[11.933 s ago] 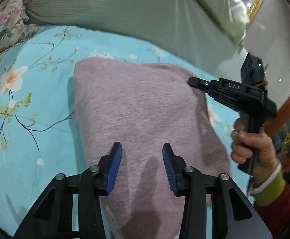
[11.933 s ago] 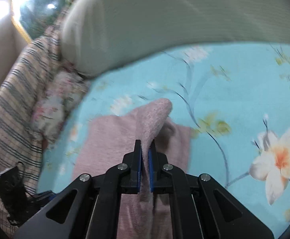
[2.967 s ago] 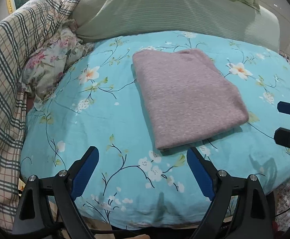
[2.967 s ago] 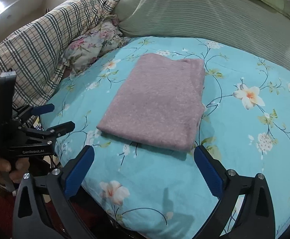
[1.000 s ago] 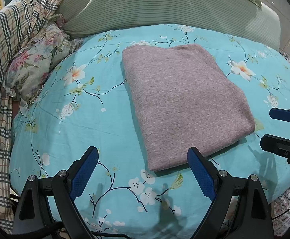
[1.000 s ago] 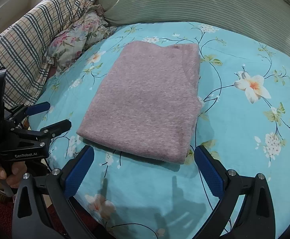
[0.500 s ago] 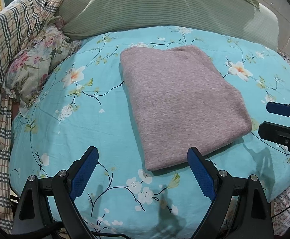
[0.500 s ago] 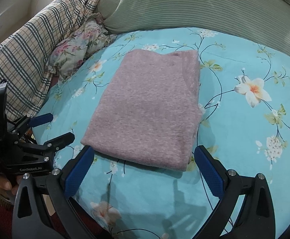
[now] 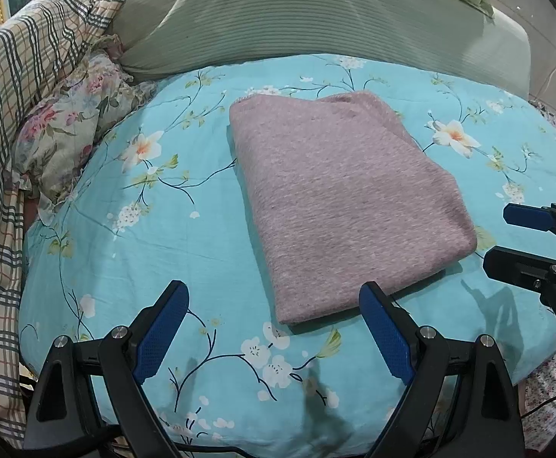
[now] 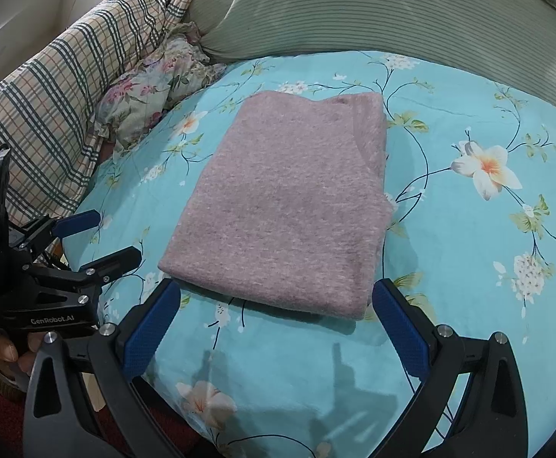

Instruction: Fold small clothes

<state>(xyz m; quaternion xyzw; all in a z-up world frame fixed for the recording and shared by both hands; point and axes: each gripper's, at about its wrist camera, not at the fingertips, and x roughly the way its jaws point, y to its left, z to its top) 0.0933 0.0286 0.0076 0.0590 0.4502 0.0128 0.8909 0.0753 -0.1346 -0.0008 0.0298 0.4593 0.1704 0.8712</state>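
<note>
On the turquoise floral bedsheet, a mauve knitted garment lies folded into a flat rectangle, well clear of the green striped bolster and the plaid quilt. Left gripper and right gripper both hover just short of its near edge, each with its blue-padded jaws spread wide and gripping nothing.
</note>
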